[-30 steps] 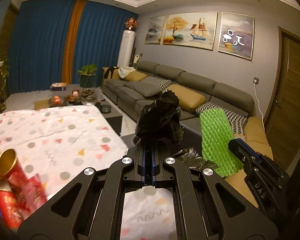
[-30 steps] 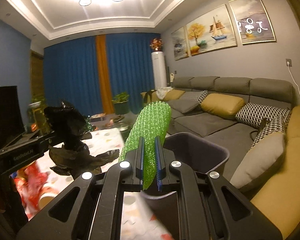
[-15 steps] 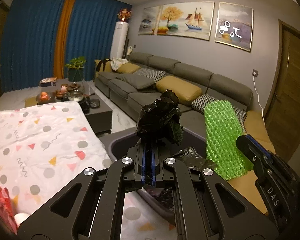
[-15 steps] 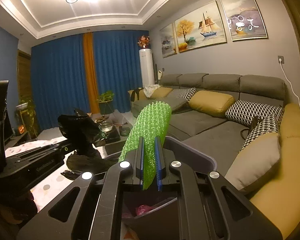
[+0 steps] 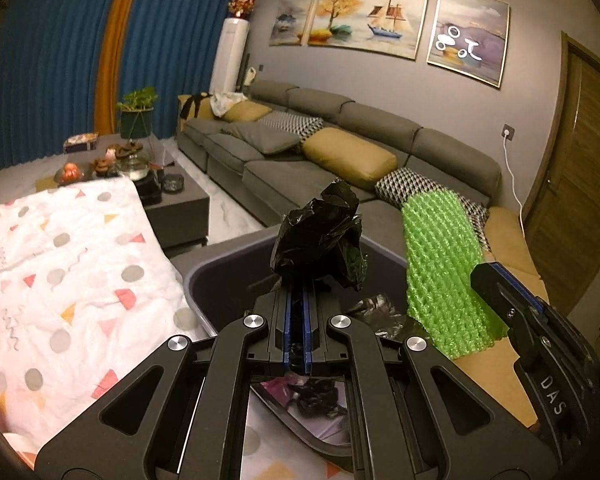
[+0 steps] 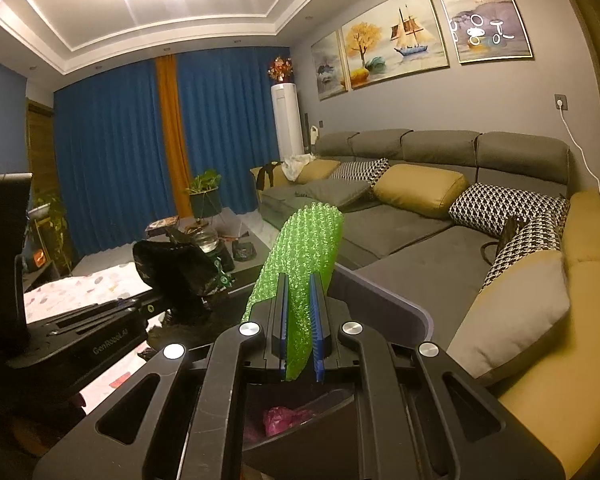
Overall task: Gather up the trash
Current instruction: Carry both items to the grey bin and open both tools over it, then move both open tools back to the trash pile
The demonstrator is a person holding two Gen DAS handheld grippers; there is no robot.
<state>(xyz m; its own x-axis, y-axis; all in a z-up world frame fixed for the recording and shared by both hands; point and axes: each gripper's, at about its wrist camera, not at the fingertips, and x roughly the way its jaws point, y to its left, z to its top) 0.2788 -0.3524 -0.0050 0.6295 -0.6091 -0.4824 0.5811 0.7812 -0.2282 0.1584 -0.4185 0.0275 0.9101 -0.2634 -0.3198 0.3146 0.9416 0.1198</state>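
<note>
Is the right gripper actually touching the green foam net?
Touching. The right wrist view shows the right gripper shut on the green foam net, its pads pressing it from both sides.

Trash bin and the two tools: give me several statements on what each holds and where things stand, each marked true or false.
1. The left tool is shut on a crumpled black bag. True.
2. The right tool holds a red can. False: it grips a green foam net.
3. The bin already has trash in it. True: something pink lies inside.
4. The bin stands on the sofa. False: it stands beside the patterned cloth.
</note>
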